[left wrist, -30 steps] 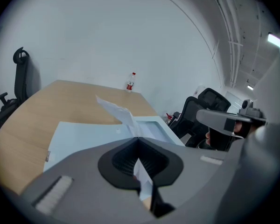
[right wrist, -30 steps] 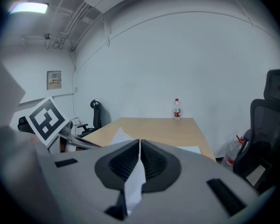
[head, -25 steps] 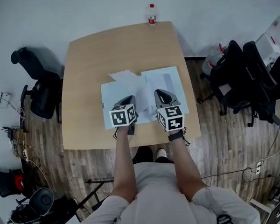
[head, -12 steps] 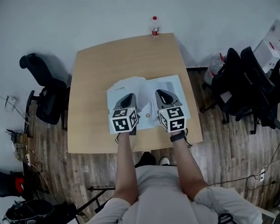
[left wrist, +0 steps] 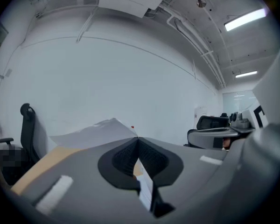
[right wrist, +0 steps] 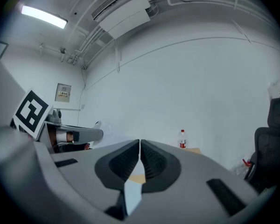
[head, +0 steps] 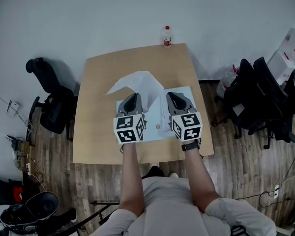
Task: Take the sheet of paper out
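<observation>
A white sheet of paper (head: 137, 84) stands up off the wooden table (head: 96, 132), curling back and to the left. My left gripper (head: 133, 99) is shut on its near edge. In the left gripper view the sheet (left wrist: 93, 129) fans out past the shut left gripper (left wrist: 138, 138). A pale blue folder (head: 182, 93) lies open under both grippers, a small round snap (head: 158, 127) on it. My right gripper (head: 174, 97) is held above it. In the right gripper view the right gripper (right wrist: 140, 141) is shut on a thin pale strip (right wrist: 133, 195), seemingly the folder's layer.
A plastic bottle (head: 167, 36) with a red cap stands at the table's far edge, also visible as the bottle (right wrist: 182, 139). A black office chair (head: 49, 100) stands left of the table, more dark chairs (head: 255, 92) and bags to the right. White wall behind.
Both grippers have risen off the table, the left one further. The white sheet has come up with the left gripper and now stands clear of the folder.
</observation>
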The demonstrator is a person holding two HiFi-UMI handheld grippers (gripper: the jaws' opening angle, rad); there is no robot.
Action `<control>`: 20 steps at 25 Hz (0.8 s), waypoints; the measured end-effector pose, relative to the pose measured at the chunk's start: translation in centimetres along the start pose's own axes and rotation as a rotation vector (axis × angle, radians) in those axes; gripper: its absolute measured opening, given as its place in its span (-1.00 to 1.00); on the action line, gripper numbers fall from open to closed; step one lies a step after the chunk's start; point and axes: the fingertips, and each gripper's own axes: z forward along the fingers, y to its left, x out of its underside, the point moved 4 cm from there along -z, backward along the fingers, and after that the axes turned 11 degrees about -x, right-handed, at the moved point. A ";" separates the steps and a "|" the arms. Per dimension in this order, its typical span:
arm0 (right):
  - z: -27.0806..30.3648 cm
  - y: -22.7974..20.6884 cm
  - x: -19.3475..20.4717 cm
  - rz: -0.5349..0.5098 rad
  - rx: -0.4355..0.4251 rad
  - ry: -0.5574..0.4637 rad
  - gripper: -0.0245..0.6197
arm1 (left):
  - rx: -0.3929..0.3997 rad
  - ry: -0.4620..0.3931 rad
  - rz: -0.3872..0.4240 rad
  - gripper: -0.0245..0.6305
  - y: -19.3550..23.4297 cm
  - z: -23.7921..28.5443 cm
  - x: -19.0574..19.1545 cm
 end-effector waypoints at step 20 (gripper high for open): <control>0.0 0.3 -4.0 -0.097 0.050 -0.037 -0.89 | -0.008 -0.127 0.038 -0.90 0.5 -0.7 -3.7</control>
